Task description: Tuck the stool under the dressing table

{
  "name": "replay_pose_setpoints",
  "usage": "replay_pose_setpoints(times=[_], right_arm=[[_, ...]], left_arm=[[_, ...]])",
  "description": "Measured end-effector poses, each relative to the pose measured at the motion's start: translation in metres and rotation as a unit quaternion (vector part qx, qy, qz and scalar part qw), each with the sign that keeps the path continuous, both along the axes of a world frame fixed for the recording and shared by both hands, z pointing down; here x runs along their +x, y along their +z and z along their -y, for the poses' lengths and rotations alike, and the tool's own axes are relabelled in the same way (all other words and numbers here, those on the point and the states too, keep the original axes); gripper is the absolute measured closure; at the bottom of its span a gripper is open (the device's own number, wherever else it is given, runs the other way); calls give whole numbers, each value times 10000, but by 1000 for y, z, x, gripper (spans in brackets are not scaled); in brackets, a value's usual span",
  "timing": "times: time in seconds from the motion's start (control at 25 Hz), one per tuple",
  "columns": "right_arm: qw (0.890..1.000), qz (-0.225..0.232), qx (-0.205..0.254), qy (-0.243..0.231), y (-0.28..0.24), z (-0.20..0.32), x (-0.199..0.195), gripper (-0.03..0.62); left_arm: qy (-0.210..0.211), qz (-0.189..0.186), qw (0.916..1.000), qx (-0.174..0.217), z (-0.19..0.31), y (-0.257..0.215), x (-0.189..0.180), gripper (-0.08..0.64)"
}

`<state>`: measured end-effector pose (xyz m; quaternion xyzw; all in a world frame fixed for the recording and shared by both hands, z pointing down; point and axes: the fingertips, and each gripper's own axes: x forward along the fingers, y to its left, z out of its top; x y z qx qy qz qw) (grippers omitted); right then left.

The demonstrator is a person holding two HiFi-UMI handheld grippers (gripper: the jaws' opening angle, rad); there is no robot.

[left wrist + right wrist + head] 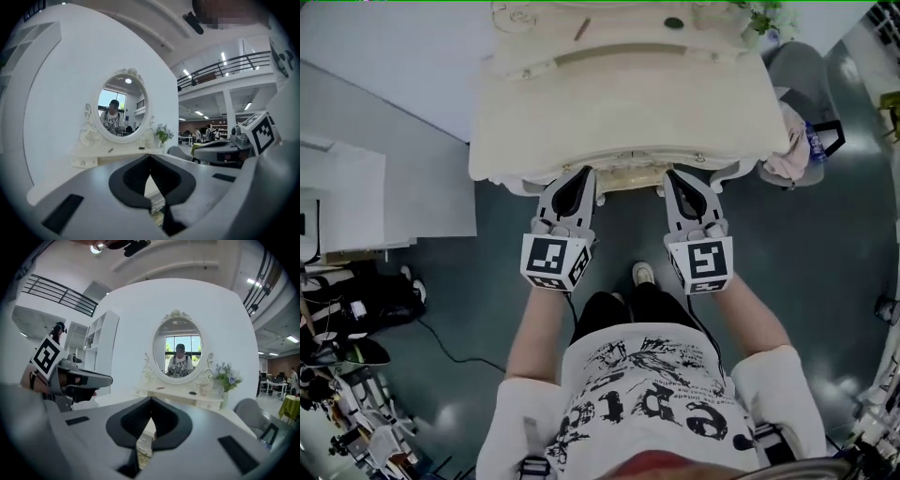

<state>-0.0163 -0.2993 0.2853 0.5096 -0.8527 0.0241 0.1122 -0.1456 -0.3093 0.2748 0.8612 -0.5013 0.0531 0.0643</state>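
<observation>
Left gripper point(583, 174) and right gripper point(673, 175), jaws closed together, meet the nearly tucked stool point(628, 180); uneven pushing could skew it against the dressing table point(619, 103).

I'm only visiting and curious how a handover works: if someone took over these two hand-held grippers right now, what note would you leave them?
Left gripper: jaws together, nothing seen clamped, tip at the stool's front edge.
Right gripper: the same, jaws together, tip at that edge.
Stool: almost wholly under the dressing table; only a strip of its carved cream front shows between the two grippers.
Done: the stool looks pushed in, roughly centred.
Left: probably just check that it sits far enough in, then draw both grippers back.
</observation>
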Motion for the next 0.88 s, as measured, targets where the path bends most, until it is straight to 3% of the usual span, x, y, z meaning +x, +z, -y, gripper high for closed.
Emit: replay_pose_setpoints(times=[0.24, 0.4, 0.88], right_arm=[[9996, 288, 80, 19, -60, -9, 13, 575], [9991, 422, 102, 34, -78, -17, 18, 575], [9988, 304, 376, -24, -98, -16, 34, 575]], left_arm=[[-48, 7, 9994, 339, -16, -68, 4, 540], [-233, -107, 9991, 351, -19, -85, 2, 540], [-109, -3, 9977, 662, -22, -115, 16, 540]])
